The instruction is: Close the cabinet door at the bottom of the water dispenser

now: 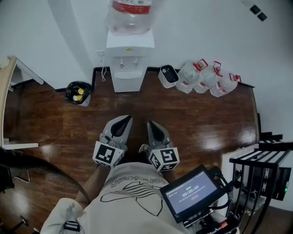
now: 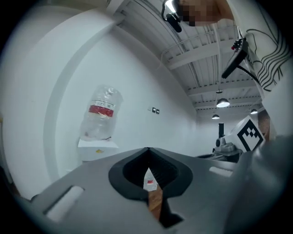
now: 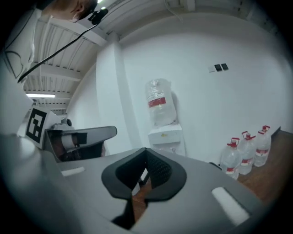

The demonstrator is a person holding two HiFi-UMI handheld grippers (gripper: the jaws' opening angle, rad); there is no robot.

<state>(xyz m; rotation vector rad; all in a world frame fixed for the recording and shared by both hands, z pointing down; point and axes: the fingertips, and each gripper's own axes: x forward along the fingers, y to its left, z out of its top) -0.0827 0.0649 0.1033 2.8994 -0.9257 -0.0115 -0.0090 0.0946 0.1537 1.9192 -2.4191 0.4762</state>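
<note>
The white water dispenser stands against the far wall with an upturned bottle on top. Seen steeply from above, its lower front looks flat, and no door leaf stands out from it. Both grippers are held level close to the person's chest, well short of the dispenser. My left gripper and my right gripper are each shut with nothing between the jaws. The left gripper view shows the dispenser beyond the shut left gripper. In the right gripper view the dispenser sits beyond the shut right gripper.
A black bin stands left of the dispenser, a small white bin right of it. Several water jugs line the wall further right. A metal rack and a screen are at my right, a table edge at my left.
</note>
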